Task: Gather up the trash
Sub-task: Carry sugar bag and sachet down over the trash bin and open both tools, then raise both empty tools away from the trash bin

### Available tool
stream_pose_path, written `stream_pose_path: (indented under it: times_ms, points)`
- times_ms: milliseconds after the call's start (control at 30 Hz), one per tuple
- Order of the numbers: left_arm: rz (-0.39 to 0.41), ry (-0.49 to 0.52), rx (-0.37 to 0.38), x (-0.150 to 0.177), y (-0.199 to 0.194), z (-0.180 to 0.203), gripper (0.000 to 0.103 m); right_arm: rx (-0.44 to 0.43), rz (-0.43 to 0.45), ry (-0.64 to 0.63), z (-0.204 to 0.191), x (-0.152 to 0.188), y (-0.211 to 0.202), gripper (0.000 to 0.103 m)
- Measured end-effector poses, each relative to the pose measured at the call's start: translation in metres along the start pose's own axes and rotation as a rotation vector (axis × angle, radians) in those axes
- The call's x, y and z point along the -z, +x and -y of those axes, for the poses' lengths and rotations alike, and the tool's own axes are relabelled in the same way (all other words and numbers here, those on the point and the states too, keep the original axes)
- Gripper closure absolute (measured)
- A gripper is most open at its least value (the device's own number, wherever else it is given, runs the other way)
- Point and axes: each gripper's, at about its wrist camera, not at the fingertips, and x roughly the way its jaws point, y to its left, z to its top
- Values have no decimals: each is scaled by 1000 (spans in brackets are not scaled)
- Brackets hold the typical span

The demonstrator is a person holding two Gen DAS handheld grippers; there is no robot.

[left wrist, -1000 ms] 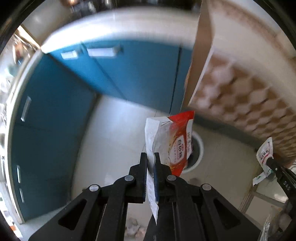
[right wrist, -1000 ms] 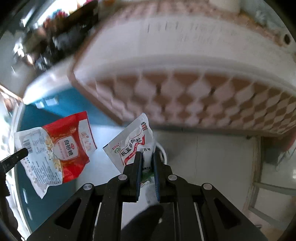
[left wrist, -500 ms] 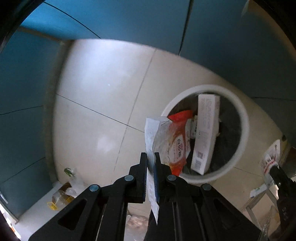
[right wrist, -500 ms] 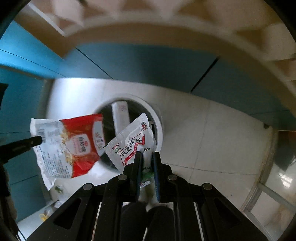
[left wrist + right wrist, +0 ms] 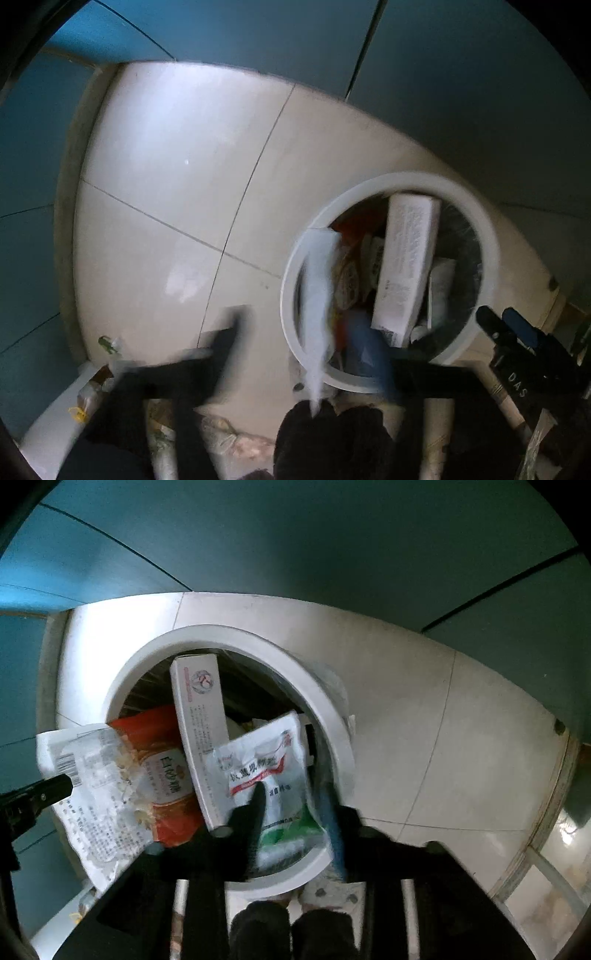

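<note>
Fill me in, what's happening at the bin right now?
Both grippers are over the white trash bin, jaws spread. The left gripper has opened around the red-and-white sugar bag; the right gripper has opened around the white-and-green packet. A white carton is already in the bin.

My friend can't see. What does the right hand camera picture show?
The right gripper, open, lets a white packet drop over a round white bin. Inside stands a long white box; a red and white bag hangs at left.
</note>
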Motion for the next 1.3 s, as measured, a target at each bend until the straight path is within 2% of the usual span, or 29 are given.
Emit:
stream_pose_path:
  times_ms: [33, 67, 200, 267, 333, 467, 767, 933, 1067, 1133, 1300]
  points:
    - [23, -4, 0, 4, -8, -2, 7, 2, 8, 0, 1, 0, -4, 51]
    - [36, -7, 1, 7, -14, -4, 7, -1, 13, 1, 3, 1, -7, 45]
    - [95, -16, -8, 25, -49, -6, 6, -8, 47, -17, 4, 8, -35, 29]
    - [127, -5, -32, 40, -69, -5, 6, -7, 62, -31, 4, 17, -56, 8]
    - [156, 1, -46, 59, -94, -3, 6, -10, 79, -48, 2, 30, -83, 1]
    - [216, 26, -53, 103, -156, 4, 6, -16, 98, -76, -1, 59, -139, 0]
    - [314, 21, -29, 207, -304, 4, 6, -52, 192, -110, 1, 146, -316, 0]
    - [407, 23, -9, 242, -381, 4, 6, -78, 278, -155, 2, 191, -428, 0]
    - [486, 44, 15, 262, -436, 2, 6, -108, 329, -168, 0, 218, -497, 0]
    - [524, 68, 33, 271, -464, 0, 6, -130, 358, -167, 2, 233, -534, 0]
    - [584, 184, 120, 290, -523, -4, 6, -200, 409, -134, -2, 262, -596, 0]
